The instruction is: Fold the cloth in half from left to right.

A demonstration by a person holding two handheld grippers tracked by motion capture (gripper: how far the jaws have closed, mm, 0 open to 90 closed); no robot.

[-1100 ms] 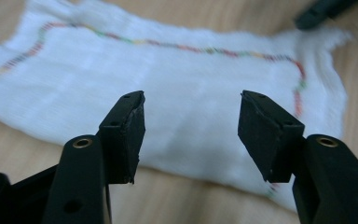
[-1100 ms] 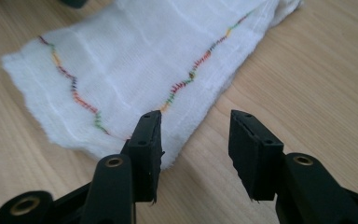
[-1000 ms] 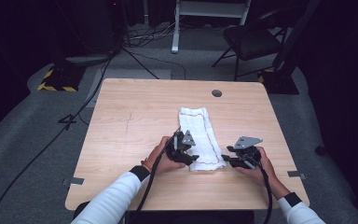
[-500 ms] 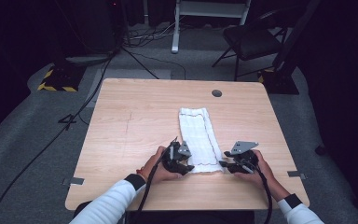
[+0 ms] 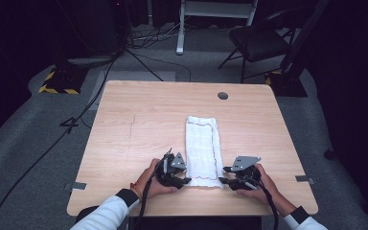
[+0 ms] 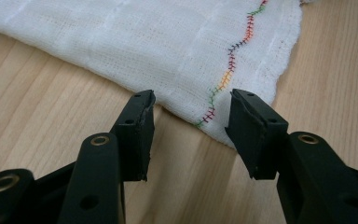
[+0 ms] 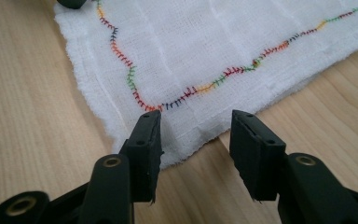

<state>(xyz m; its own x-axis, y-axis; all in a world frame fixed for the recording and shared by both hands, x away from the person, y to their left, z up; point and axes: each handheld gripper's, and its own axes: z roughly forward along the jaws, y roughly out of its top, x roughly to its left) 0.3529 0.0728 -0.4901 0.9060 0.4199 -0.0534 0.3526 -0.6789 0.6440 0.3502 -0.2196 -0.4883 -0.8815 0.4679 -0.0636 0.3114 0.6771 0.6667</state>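
A white folded cloth (image 5: 202, 148) with multicoloured stitching lies lengthwise on the wooden table (image 5: 139, 124), its near end toward the person. My left gripper (image 5: 186, 181) stands open at the cloth's near left corner; in the left gripper view the cloth (image 6: 168, 51) edge lies just beyond the gripper (image 6: 190, 116), between the parted jaws. My right gripper (image 5: 222, 180) is open at the near right corner; in the right gripper view the cloth (image 7: 214, 51) corner reaches in between the jaws of the gripper (image 7: 196, 133). Neither grips the cloth.
A round cable hole (image 5: 223, 95) sits near the table's far edge. Grey tape tabs (image 5: 78, 185) mark the near corners. Beyond the table stand a chair (image 5: 258, 43) and a white stand (image 5: 215, 14), with cables on the floor.
Both grippers drew back toward the person from over the cloth to its near corners. The cloth, bunched a second ago, now lies flat and straight.
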